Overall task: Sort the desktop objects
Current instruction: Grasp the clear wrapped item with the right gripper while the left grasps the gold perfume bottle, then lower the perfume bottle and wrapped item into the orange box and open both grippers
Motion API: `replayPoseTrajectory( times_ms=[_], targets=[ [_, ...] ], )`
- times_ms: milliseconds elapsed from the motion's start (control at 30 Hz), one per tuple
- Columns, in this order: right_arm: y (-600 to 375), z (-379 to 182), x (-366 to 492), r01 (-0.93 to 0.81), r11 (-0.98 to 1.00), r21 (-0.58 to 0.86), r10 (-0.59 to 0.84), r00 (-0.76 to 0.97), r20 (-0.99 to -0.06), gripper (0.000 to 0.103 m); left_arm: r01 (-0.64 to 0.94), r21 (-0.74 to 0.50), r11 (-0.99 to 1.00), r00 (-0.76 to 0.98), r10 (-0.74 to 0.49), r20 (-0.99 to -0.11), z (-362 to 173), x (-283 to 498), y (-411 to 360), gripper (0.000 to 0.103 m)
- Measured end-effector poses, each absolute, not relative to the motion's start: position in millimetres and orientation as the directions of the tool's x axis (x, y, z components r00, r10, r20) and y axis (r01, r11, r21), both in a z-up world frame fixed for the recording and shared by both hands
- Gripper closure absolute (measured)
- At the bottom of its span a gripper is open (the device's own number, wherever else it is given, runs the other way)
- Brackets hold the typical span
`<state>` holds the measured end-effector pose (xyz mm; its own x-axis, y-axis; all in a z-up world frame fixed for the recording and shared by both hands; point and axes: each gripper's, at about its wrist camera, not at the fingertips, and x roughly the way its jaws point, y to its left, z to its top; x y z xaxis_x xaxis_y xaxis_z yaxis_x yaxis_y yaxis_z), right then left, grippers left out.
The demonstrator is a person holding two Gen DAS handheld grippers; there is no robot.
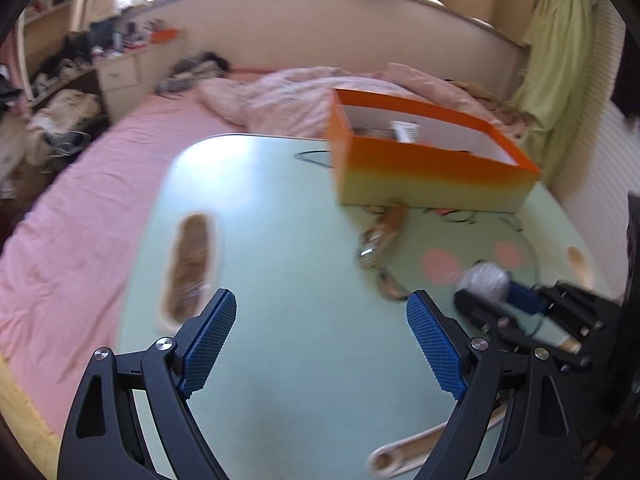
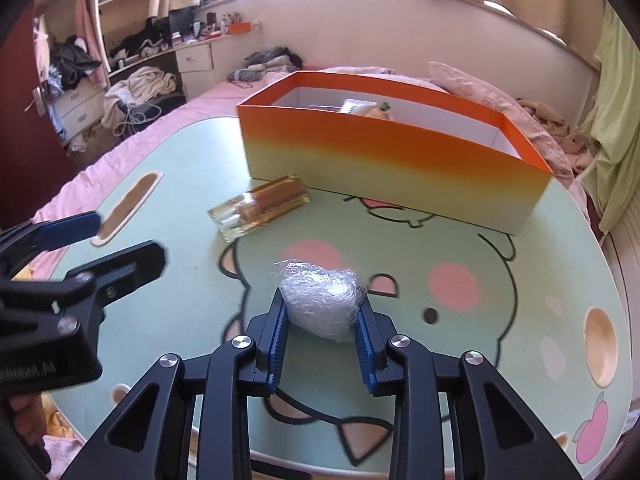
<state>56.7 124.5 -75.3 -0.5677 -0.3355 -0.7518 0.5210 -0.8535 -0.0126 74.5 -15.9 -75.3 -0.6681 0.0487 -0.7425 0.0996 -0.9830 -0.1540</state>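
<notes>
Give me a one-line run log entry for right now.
right gripper: shut on plastic-wrapped ball | left gripper: open, empty | gold bottle: on table before orange box

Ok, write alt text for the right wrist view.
The right gripper is shut on a crinkly plastic-wrapped ball over a pale green cartoon table. Behind it lie a gold-wrapped packet and an open orange box; the left gripper enters from the left edge.

Bright window daylight, left view motion-blurred, fisheye edges
</notes>
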Motion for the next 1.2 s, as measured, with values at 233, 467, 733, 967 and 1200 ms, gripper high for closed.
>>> replayPoseTrajectory(
  times_ms=[233,467,733,967,1200],
  targets=[
    [169,-62,47,0.445,-0.895,0.035,-0.326,-0.598,-0.732,0.074,-0.031,-0.155,-0.987,-0.624,0.14,-0.769,-71,21,4,0.016],
    [183,-58,45,0.423,-0.903,0.077,-0.343,-0.601,-0.722,0.073,-0.097,-0.127,-0.987,-0.572,0.16,-0.805,-89,-2,17,0.084],
    [192,-51,46,0.412,-0.903,0.121,-0.371,-0.604,-0.705,0.073,-0.093,-0.196,-0.976,-0.586,0.213,-0.782,-87,48,19,0.084],
    [188,-28,47,0.456,-0.882,0.121,-0.411,-0.618,-0.67,0.073,-0.16,-0.265,-0.951,-0.662,0.303,-0.686,-37,63,23,0.084],
    [180,6,7,0.457,-0.882,0.117,-0.426,-0.664,-0.615,0.073,-0.173,-0.201,-0.964,-0.713,0.264,-0.65,1,7,32,0.084]
  ],
)
